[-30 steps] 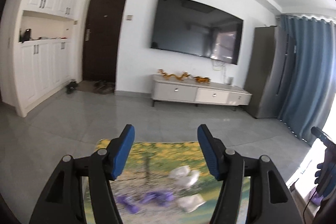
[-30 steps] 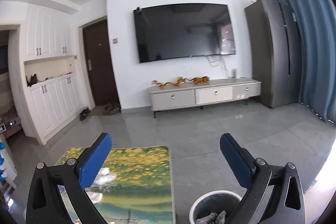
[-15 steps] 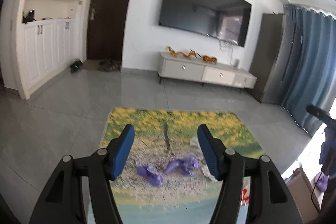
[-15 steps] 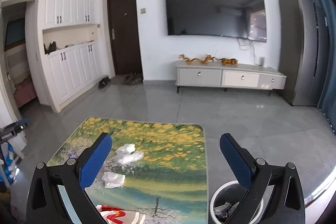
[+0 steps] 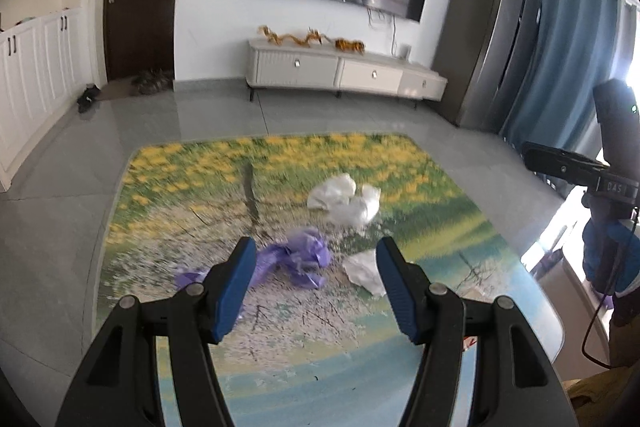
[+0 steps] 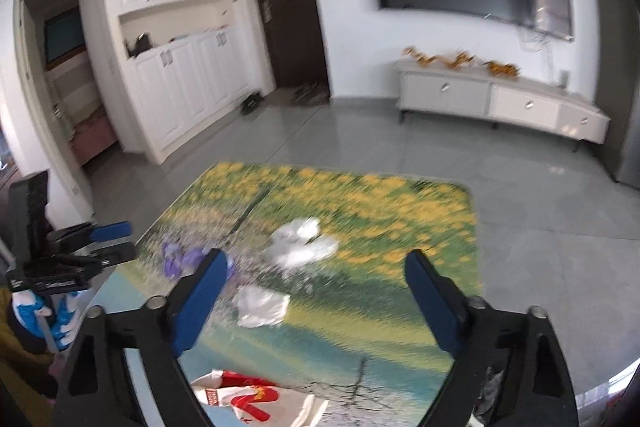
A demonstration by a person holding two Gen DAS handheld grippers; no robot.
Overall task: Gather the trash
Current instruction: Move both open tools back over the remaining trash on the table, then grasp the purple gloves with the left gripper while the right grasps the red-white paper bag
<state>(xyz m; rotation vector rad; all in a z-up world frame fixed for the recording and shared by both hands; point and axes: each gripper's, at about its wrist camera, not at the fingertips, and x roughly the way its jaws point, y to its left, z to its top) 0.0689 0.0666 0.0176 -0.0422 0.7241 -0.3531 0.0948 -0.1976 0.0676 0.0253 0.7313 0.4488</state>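
Motion blurs the printed bench (image 5: 192, 187). The red-and-white wrapper (image 6: 248, 397) is cut off below. Left gripper (image 5: 316, 285) hangs released, purple bag (image 5: 296, 257) just beyond. Right gripper (image 6: 316, 301), empty, is closing above a white tissue (image 6: 260, 305).

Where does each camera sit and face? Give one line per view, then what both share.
Left wrist: rides the left tool, aimed down at the crumpled purple plastic bag on the landscape-printed table; the right tool shows.
Right wrist: rides the right tool, its jaws closing on nothing, facing the table; the left tool shows.
Shared: crumpled white tissues.
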